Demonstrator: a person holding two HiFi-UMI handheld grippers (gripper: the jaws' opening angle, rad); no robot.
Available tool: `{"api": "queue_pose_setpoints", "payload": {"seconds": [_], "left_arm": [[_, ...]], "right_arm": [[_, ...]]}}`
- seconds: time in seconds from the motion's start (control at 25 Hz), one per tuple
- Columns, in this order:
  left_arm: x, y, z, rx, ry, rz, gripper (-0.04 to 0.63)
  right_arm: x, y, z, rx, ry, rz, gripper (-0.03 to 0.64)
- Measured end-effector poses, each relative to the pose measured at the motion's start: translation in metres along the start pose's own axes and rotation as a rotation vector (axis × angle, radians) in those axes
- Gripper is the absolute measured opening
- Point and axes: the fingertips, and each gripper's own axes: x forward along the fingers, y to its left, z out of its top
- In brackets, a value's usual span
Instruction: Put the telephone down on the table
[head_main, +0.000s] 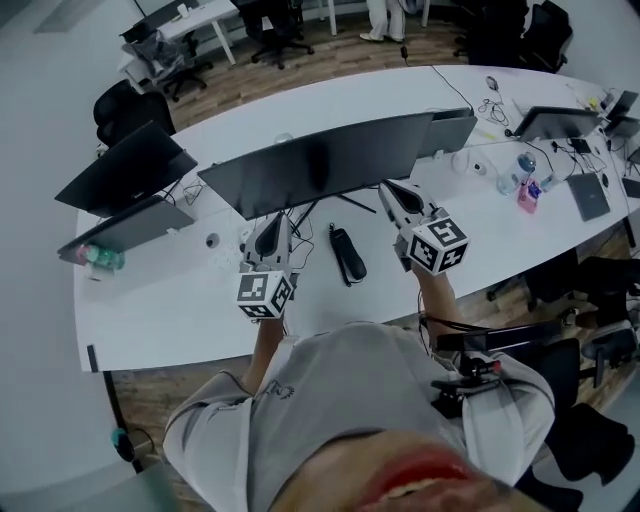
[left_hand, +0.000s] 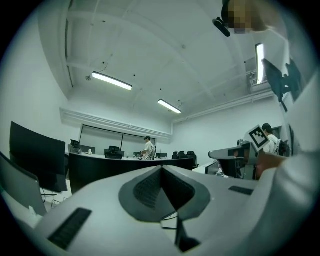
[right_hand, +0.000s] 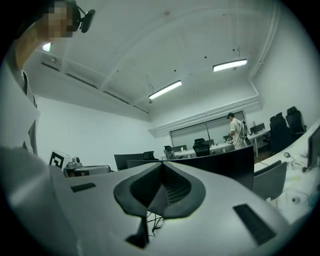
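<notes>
In the head view a black telephone handset (head_main: 347, 255) lies flat on the white table (head_main: 170, 310), in front of the monitor. It rests between my two grippers and touches neither. My left gripper (head_main: 270, 224) is held above the table to the handset's left, jaws together and empty. My right gripper (head_main: 387, 189) is raised to the handset's right, also closed on nothing. In the left gripper view the left gripper (left_hand: 161, 169) points out across the room with its jaws meeting. The right gripper view shows the right gripper (right_hand: 162, 165) the same way. The handset is hidden in both gripper views.
A wide curved monitor (head_main: 320, 165) stands just behind the handset. Dark laptops (head_main: 125, 170) and a bottle (head_main: 100, 257) are at the left. A pink bottle (head_main: 527, 195), a tablet (head_main: 588, 195) and cables lie at the right. Office chairs (head_main: 125, 105) stand beyond the table.
</notes>
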Motion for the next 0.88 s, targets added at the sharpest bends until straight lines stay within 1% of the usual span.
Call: {"api": "queue_pose_setpoints", "payload": {"seconds": [0.16, 0.28, 0.36, 0.48, 0.6, 0.72, 0.88], "left_arm": [[-0.012, 0.012, -0.005, -0.008, 0.013, 0.041, 0.011], [-0.015, 0.016, -0.005, -0.038, 0.000, 0.053, 0.011], [-0.013, 0.011, 0.002, -0.053, -0.027, 0.041, 0.011], [-0.008, -0.003, 0.016, -0.053, -0.069, -0.006, 0.011], [-0.006, -0.009, 0.019, -0.039, -0.075, -0.034, 0.011], [-0.006, -0.007, 0.015, -0.045, -0.071, -0.027, 0.011], [-0.006, -0.005, 0.010, -0.076, -0.081, -0.004, 0.011]], "right_arm": [[0.002, 0.004, -0.003, 0.023, -0.005, 0.028, 0.015], [0.004, 0.012, -0.007, 0.006, 0.001, 0.057, 0.015], [0.004, 0.017, -0.008, 0.000, 0.006, 0.070, 0.015], [0.006, 0.021, -0.007, -0.007, 0.011, 0.081, 0.015], [0.006, 0.026, -0.008, -0.014, 0.014, 0.090, 0.015], [0.006, 0.028, -0.010, -0.016, 0.017, 0.090, 0.015], [0.006, 0.028, -0.013, -0.019, 0.028, 0.094, 0.015]]}}
